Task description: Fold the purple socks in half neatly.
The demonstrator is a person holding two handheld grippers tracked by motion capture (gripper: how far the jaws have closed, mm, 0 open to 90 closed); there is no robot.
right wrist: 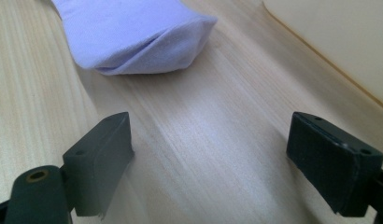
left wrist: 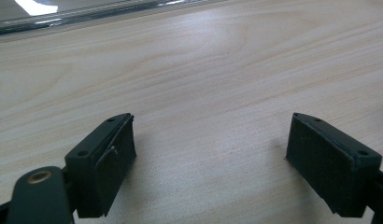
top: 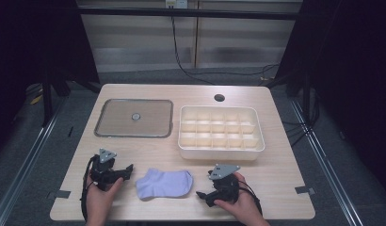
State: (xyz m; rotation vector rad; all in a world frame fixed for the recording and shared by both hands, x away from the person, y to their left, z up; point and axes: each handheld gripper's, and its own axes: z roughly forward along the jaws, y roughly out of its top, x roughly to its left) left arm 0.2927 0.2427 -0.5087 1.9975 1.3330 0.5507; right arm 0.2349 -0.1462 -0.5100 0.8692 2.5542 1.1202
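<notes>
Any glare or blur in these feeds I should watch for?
High view: table evenly lit, dark surroundings. Left gripper view: glare streak on the clear lid, left claw sharp. Right gripper view: sock soft, slightly blurred; right claw casts faint shadows.

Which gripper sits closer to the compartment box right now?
Right. The right gripper lies just below the compartment box's front wall; the left gripper sits farther off to its left, beyond the sock.
</notes>
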